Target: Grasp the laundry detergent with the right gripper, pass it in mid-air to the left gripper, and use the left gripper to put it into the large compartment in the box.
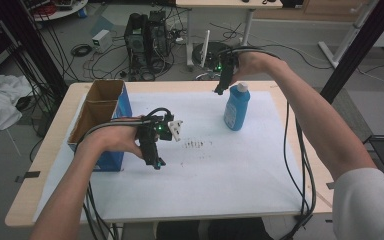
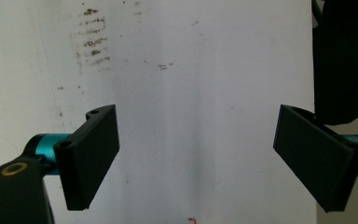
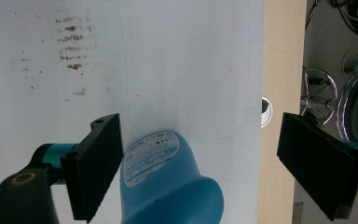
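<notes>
With fingers apart, the right gripper (image 1: 220, 91) hangs beside the upright bottle (image 1: 237, 107) on the surface (image 1: 240, 165); an off-centre close could topple it, while the left gripper (image 1: 156, 162), likewise apart, idles

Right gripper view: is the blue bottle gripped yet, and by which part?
Nothing is held. The right gripper is open, its fingers either side of the blue bottle near its top without clamping it. The left gripper is open over the white sheet.
</notes>
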